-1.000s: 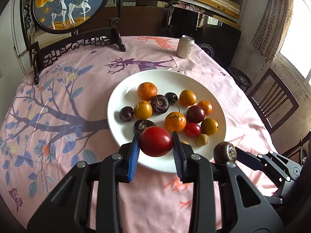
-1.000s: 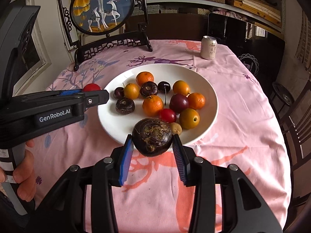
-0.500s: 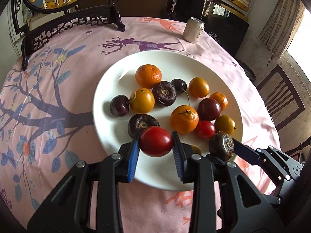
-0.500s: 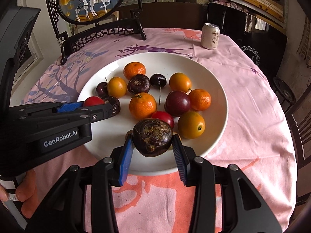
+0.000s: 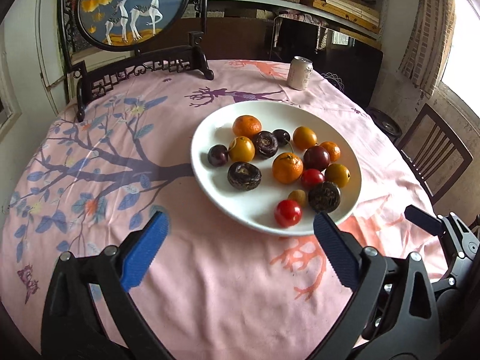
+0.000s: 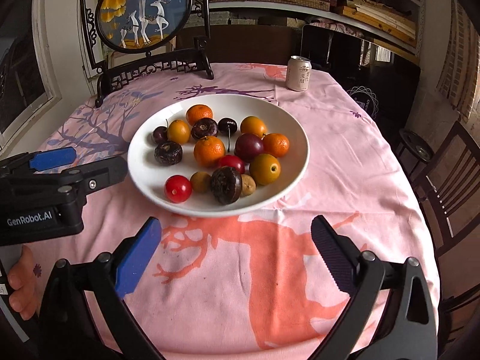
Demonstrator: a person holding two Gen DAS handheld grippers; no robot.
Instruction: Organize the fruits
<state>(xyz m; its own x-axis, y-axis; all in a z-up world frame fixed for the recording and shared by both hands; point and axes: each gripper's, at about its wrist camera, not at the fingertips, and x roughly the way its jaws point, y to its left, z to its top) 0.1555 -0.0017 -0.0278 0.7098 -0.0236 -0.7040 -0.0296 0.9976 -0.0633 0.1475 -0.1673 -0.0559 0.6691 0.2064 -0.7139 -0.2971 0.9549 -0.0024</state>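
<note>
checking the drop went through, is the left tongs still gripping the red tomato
No, the left tongs stand wide open with nothing between them, and the red tomato lies on the white plate.

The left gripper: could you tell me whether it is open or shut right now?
Open. The left gripper has its blue fingers spread wide with nothing between them; the red tomato lies on the white plate.
</note>
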